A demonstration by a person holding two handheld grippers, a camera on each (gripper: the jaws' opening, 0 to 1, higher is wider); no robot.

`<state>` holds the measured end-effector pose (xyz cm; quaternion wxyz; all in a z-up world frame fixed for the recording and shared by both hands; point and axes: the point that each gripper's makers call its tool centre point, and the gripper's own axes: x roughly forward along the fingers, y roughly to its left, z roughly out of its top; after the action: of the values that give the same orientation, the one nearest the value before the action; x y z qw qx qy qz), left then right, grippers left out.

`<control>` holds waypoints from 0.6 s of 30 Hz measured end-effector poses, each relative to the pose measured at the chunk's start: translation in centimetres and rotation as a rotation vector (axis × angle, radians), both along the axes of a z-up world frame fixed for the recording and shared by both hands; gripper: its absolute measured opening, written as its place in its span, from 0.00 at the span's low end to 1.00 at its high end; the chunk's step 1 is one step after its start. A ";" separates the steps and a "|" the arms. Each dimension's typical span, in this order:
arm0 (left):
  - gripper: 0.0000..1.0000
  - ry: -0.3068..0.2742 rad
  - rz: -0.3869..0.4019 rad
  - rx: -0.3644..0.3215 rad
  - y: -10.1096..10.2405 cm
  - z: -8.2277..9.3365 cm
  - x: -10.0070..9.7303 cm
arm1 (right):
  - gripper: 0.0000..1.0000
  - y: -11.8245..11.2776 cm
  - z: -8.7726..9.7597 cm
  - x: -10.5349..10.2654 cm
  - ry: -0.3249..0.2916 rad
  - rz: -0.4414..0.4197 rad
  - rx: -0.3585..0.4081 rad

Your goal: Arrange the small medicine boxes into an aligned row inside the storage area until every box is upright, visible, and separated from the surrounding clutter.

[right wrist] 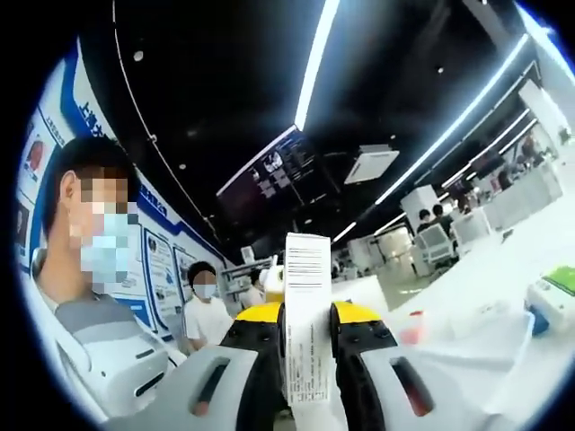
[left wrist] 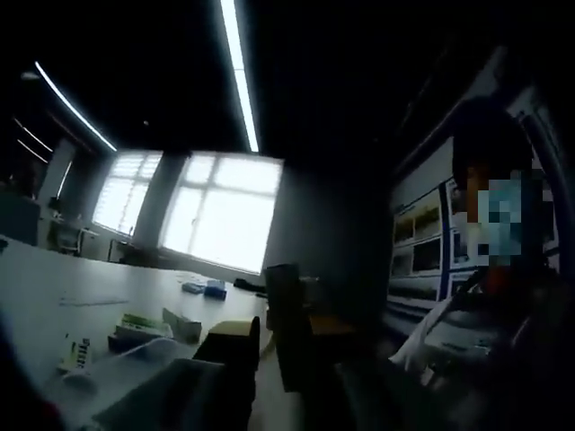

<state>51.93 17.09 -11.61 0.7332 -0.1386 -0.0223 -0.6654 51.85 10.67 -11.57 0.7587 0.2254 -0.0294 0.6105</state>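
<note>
Right gripper view: my right gripper [right wrist: 307, 337] clamps an upright white medicine box [right wrist: 306, 314]. Left gripper [left wrist: 260, 346] jaws too dark to judge; small boxes [left wrist: 144, 328] lie near the worktop [left wrist: 54, 287] edge.

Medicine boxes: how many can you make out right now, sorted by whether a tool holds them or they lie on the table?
Held in the right tool: 1, a white box
Held in the left tool: 1, a dark box
Lying on the table: at least 4, such as one green-topped and one blue
Total: at least 6; the dim view blurs the rest.
</note>
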 end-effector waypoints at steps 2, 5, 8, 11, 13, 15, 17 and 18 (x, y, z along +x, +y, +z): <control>0.18 0.000 0.013 0.007 0.2 -0.2 0.0 | 0.18 0.3 0.0 0.1 0.005 0.001 0.005; 0.18 0.003 0.022 0.020 0.6 -0.2 -0.1 | 0.18 0.6 0.0 0.3 0.007 0.001 0.003; 0.18 -0.030 0.045 0.071 0.6 -0.6 -0.4 | 0.18 0.8 0.0 0.3 0.013 0.008 0.008; 0.19 -0.031 0.048 0.094 0.4 -0.8 -0.7 | 0.18 1.2 0.1 0.3 0.006 0.009 0.005; 0.21 -0.056 0.043 0.121 0.3 -1.0 -0.9 | 0.18 1.5 0.2 0.3 0.011 0.018 0.008; 0.27 -0.043 0.039 0.107 0.2 -1.1 -1.0 | 0.18 1.6 0.3 0.1 0.011 0.033 0.014; 0.28 -0.057 0.023 0.099 -0.2 -1.2 -1.3 | 0.18 1.8 0.4 -0.1 -0.001 0.043 0.011; 0.28 -0.054 0.016 0.078 -0.3 -1.1 -1.3 | 0.18 1.9 0.4 -0.2 -0.004 0.046 0.011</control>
<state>50.59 16.79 -12.69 0.7424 -0.0917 -0.0173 -0.6634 51.67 12.60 -11.15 0.7431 0.2289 -0.0288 0.6281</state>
